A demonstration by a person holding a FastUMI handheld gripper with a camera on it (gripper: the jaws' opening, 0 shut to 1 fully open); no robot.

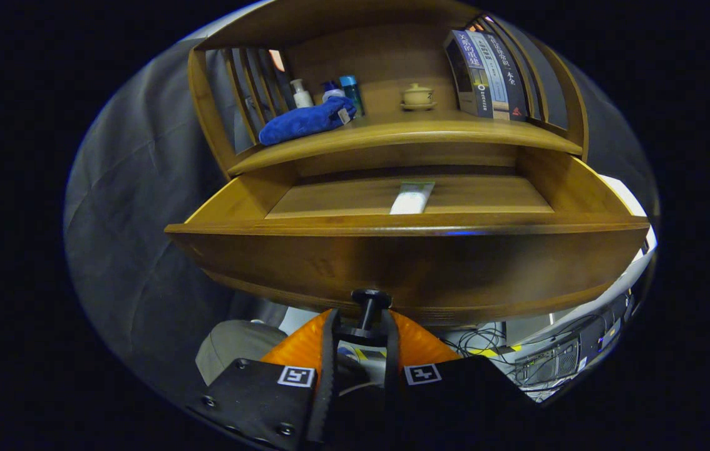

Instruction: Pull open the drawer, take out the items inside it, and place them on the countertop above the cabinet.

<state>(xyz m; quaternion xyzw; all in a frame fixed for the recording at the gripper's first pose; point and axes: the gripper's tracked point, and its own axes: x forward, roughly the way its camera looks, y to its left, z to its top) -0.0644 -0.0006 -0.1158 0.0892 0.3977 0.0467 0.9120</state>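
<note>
One cam only, riding on the gripper (pixel 361 326), looking fwd along the two fingers (pixel 330 351). Sits low, v. close to the drawer (pixel 405 263) front, just under its knob (pixel 370 299). Faces the cabinet straight on and a bit up: into the open drawer, then to the worktop (pixel 405 128) above w/ its things. Round fisheye, so edges bend. No 2nd view to share with.

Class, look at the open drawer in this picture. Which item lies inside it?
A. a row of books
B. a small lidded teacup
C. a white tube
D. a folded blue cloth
C: a white tube lies on the floor of the open drawer, beyond the gripper, whose fingers close on the drawer knob; the other items sit on the countertop above.
</note>
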